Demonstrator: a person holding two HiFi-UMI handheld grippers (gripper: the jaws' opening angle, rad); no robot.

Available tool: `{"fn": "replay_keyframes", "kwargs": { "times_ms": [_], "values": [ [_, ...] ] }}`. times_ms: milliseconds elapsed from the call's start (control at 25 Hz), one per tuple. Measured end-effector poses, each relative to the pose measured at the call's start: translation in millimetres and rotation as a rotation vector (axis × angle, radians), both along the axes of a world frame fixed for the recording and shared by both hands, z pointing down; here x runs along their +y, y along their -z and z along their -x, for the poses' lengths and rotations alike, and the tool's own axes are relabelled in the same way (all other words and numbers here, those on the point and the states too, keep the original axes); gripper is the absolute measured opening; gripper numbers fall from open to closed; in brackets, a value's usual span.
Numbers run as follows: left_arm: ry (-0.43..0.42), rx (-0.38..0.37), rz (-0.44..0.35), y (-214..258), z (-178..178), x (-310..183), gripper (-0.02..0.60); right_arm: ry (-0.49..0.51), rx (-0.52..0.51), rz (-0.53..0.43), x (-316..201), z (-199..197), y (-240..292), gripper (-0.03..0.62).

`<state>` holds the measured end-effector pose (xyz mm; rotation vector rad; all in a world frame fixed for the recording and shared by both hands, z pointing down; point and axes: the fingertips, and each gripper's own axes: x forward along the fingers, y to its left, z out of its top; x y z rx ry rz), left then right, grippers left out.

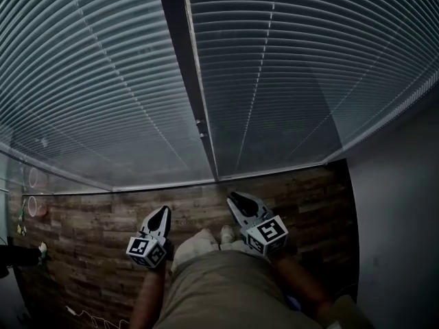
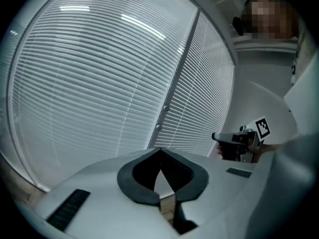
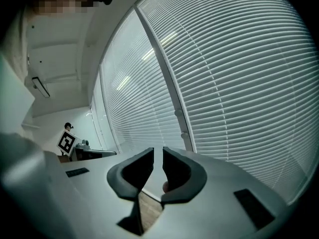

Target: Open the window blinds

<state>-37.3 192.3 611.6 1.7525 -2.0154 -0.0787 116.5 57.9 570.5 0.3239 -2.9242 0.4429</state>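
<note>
Two panels of white slatted blinds hang shut in front of me, the left panel [image 1: 89, 81] and the right panel [image 1: 288, 67], with a dark upright post [image 1: 195, 101] between them. Two small knobs [image 2: 165, 107] sit on that post. Both grippers are held low, pointing at the blinds and apart from them. My left gripper [image 1: 163, 210] [image 2: 159, 152] is shut, its tips meeting with nothing in them. On my right gripper [image 1: 235, 196] [image 3: 158, 151] the jaws stand a narrow gap apart, empty. No cord or wand shows near either gripper.
A wood-plank floor [image 1: 89, 218] runs below the blinds. A grey wall [image 1: 398, 204] closes the right side. My trousers [image 1: 219, 286] and shoe [image 1: 226, 235] fill the bottom middle. A thin cable [image 1: 82, 315] lies on the floor at the lower left.
</note>
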Motion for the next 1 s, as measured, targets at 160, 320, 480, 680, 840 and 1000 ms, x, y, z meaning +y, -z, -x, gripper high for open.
{"fn": "replay_keyframes", "kwargs": {
  "times_ms": [160,320,480,680,840,1000],
  "values": [
    [0.015,0.004,0.000,-12.1,-11.1,-0.4,0.014,-0.003,0.016,0.030,-6.9,-12.9,-26.1,0.057],
    [0.018,0.008,0.015,-17.9,-14.1,4.4,0.014,-0.014,0.021,0.046,-12.7,-17.7,-31.0,0.056],
    [0.031,0.015,0.020,-23.6,-11.3,4.2,0.014,-0.022,0.021,0.048,-19.0,-16.0,-39.4,0.057],
    [0.019,0.022,0.017,-12.0,8.1,-6.5,0.014,-0.040,0.036,0.039,-30.5,2.0,-28.3,0.056],
    [0.003,0.031,0.020,-13.2,29.0,-16.1,0.014,-0.058,0.040,0.043,-36.6,20.2,-26.9,0.057],
    [-0.021,0.035,0.008,-11.4,46.7,-34.3,0.014,-0.073,0.048,0.040,-47.5,37.2,-25.1,0.056]
  ]
}}
